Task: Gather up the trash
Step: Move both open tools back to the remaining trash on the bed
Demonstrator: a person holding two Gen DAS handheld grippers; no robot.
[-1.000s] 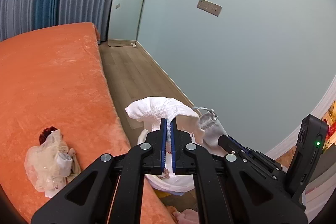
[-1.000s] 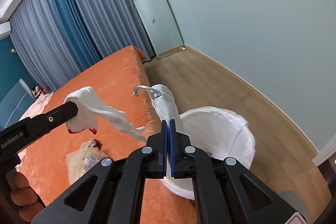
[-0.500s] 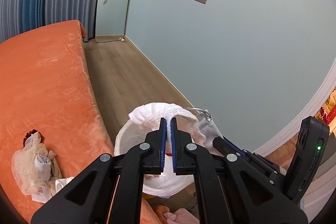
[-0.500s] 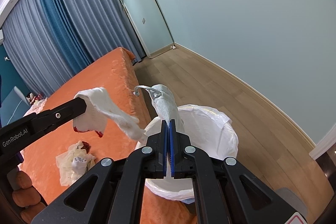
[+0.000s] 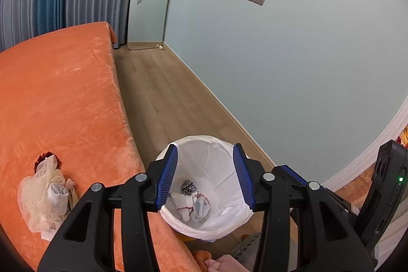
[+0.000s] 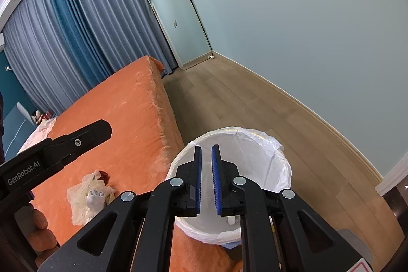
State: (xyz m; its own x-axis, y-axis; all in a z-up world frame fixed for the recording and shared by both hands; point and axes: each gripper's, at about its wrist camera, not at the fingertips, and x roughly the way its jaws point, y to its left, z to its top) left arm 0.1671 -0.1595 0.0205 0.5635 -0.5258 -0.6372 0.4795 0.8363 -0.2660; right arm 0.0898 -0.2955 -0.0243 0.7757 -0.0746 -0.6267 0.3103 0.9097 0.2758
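Both grippers are hovering over the white-lined bin (image 5: 206, 185), which is standing on the wooden floor (image 5: 165, 93) right against the edge of the orange bed (image 5: 63, 98). The left gripper (image 5: 205, 176) is holding its jaws spread wide, having just been opening, and nothing is lying between them; straight below, at the bottom of the bin, crumpled white cloths (image 5: 190, 204) and a small dark patterned scrap (image 5: 188, 186) are resting in a heap. The right gripper (image 6: 206, 177) is also sitting above the bin's rim, its jaws having just been parting to a narrow gap, with nothing pinched in it. So this round of dropping is looking finished: both tongs are empty and the pieces are lying inside the liner. The job is not looking complete, though. On the bed, well to the left of the bin, a crinkled clear plastic bag (image 5: 43, 198) is lying with a rolled white bundle inside and a dark red scrap (image 5: 44, 159) at its far end, untouched. Farther from the bin, at the bed's far-left edge in the right wrist view, more pale crumpled plastic (image 6: 42, 129) is showing, too small to identify. Judging from this, at least that bag is waiting to be collected.
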